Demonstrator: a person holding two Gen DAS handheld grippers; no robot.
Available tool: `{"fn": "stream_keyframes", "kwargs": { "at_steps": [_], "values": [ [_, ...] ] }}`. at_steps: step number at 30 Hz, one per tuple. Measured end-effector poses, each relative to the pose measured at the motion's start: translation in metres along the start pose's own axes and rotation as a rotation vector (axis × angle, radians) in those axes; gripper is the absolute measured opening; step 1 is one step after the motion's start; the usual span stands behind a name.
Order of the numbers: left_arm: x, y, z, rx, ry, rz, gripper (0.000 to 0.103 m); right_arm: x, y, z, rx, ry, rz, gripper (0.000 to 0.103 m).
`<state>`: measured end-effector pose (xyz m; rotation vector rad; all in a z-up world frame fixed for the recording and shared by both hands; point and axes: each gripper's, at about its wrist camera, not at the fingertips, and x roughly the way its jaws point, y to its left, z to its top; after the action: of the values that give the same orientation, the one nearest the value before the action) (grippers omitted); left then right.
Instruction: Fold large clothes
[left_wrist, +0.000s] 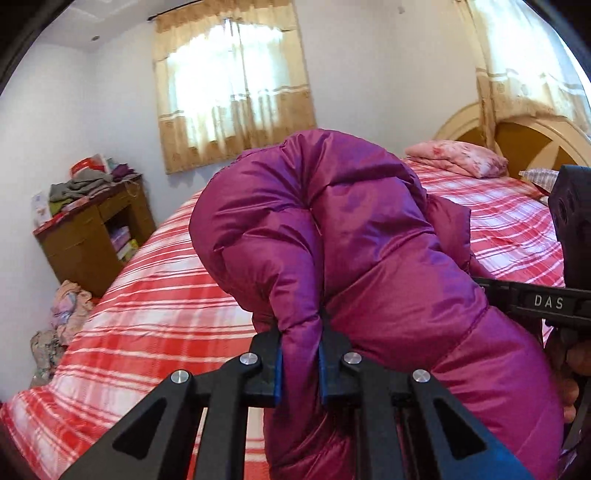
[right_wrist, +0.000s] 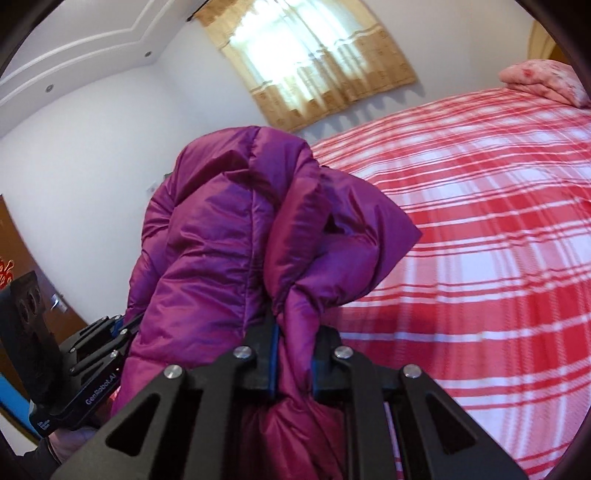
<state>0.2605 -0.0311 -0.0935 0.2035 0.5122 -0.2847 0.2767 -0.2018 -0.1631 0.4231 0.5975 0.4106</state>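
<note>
- Jacket (left_wrist: 369, 240) first: we hold a puffy purple jacket bunched up in the air above the bed (left_wrist: 147, 314), one bundle of fabric in each tool.
- Our left gripper (left_wrist: 300, 354) has its blue-lined fingers (left_wrist: 277, 369) pinched narrow on a gathered fold of the jacket; cloth fills the gap between them and bulges out above.
- Our right gripper (right_wrist: 293, 363) does the same, its fingers (right_wrist: 272, 354) pressed against a thick twisted wad of the same jacket, with more fabric hanging below them.
- In the left wrist view the right tool's black body, lettered "DAS", enters from the right edge and meets the jacket's side.
- In the right wrist view the left tool shows at lower left, partly behind the jacket.
- The bed carries a red and white checked cover, spread flat under the jacket.
- A pink flowered pillow (left_wrist: 458, 158) lies at the head of the bed, just before the curved wooden headboard (left_wrist: 535, 140).
- A brown cabinet (left_wrist: 92, 232) stands beside the bed against the wall, with clothes piled on top.
- More clothes (left_wrist: 62, 321) lie heaped on the floor near it.
- Beige curtains (left_wrist: 232, 85) cover the bright window behind.
</note>
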Motion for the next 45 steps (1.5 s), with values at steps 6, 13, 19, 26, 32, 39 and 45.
{"fn": "stream_keyframes", "kwargs": {
  "at_steps": [6,13,19,26,32,39,45],
  "values": [
    [-0.007,0.044,-0.020,-0.048,0.020,0.052,0.013,0.036,0.037,0.004,-0.064,0.044,0.042,0.016],
    [-0.011,0.084,-0.038,-0.093,0.039,0.092,0.013,0.072,0.061,0.007,-0.110,0.094,0.070,0.016],
    [-0.004,0.103,-0.055,-0.123,0.070,0.107,0.013,0.101,0.063,0.005,-0.123,0.143,0.070,0.016],
    [0.013,0.113,-0.074,-0.137,0.113,0.118,0.013,0.121,0.064,-0.005,-0.125,0.197,0.046,0.016],
    [0.022,0.120,-0.084,-0.136,0.125,0.123,0.013,0.132,0.060,-0.013,-0.117,0.228,0.025,0.016],
    [0.024,0.123,-0.091,-0.126,0.125,0.132,0.014,0.136,0.064,-0.019,-0.125,0.241,0.017,0.016],
    [0.028,0.125,-0.095,-0.123,0.136,0.162,0.029,0.140,0.068,-0.021,-0.137,0.244,0.009,0.016]
  ]
}}
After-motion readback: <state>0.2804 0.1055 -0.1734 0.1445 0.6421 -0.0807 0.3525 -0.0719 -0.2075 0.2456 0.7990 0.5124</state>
